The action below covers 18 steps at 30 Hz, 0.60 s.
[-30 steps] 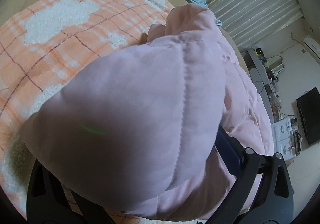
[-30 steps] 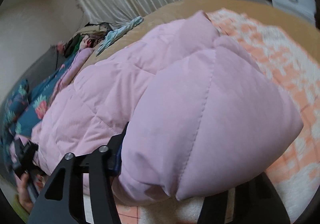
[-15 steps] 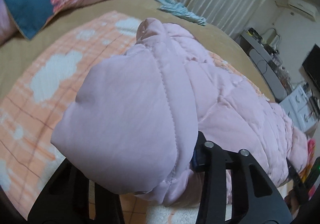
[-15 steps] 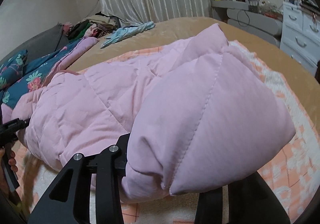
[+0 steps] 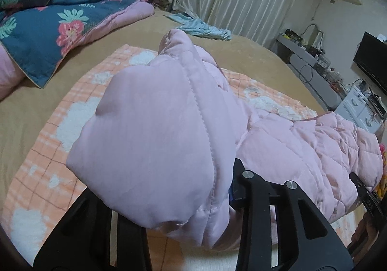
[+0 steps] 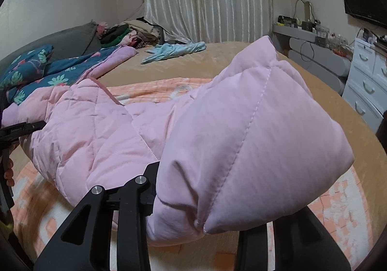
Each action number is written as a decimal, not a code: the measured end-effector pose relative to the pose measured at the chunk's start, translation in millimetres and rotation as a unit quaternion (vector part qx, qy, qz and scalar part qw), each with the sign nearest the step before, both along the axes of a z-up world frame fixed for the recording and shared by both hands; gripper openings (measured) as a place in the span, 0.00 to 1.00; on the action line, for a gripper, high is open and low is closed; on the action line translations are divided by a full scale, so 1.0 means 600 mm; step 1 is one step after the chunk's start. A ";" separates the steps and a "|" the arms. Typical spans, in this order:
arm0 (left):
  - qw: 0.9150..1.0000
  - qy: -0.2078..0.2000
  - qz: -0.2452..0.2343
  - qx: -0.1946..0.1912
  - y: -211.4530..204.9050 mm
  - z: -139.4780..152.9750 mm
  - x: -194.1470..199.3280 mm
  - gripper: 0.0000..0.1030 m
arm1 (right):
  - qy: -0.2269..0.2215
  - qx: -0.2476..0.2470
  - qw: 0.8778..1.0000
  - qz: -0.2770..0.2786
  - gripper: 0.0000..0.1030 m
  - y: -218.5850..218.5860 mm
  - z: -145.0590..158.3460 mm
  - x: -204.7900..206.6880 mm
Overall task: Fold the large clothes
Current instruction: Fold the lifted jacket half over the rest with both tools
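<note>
A large pink quilted jacket (image 5: 302,150) hangs between my two grippers above an orange checked blanket (image 5: 55,140) on the bed. My left gripper (image 5: 188,213) is shut on one puffy end of the jacket, which bulges over the fingers and hides the tips. My right gripper (image 6: 200,213) is shut on the other end of the jacket (image 6: 101,130), its tips hidden too. The right gripper also shows at the right edge of the left wrist view (image 5: 365,198); the left gripper shows at the left edge of the right wrist view (image 6: 14,130).
A blue floral duvet (image 5: 48,29) lies at the head of the tan bed (image 5: 254,58). A light blue garment (image 6: 174,49) and a clothes pile (image 6: 128,31) lie near the curtain. A white drawer unit (image 6: 367,82) and a grey shelf (image 5: 312,72) stand beside the bed.
Both grippers have risen with the jacket and tilted up, so more of the room shows. The jacket is stretched out lengthwise between them, lifted off the blanket.
</note>
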<state>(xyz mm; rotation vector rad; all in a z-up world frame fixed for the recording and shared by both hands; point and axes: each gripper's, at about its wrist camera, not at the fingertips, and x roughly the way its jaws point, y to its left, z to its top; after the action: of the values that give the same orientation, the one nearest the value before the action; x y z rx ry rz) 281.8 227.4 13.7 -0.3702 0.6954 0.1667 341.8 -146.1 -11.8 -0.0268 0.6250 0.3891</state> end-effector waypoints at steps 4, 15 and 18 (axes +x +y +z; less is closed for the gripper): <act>1.000 0.001 -0.003 0.006 -0.003 0.009 -0.022 0.27 | -0.001 -0.003 1.000 0.005 0.32 -0.002 0.011 -0.025; 1.000 0.009 -0.014 0.018 -0.010 0.014 -0.078 0.27 | 0.006 -0.006 1.000 0.004 0.32 -0.004 0.015 -0.082; 1.000 0.010 -0.017 0.023 -0.015 0.014 -0.095 0.27 | 0.007 -0.007 1.000 0.004 0.32 -0.008 0.011 -0.102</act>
<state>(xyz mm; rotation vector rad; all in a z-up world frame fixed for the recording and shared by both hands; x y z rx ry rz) 225.0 218.5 21.9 -0.3124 0.7168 0.1549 280.6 -151.2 -5.0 -0.0403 0.6411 0.3929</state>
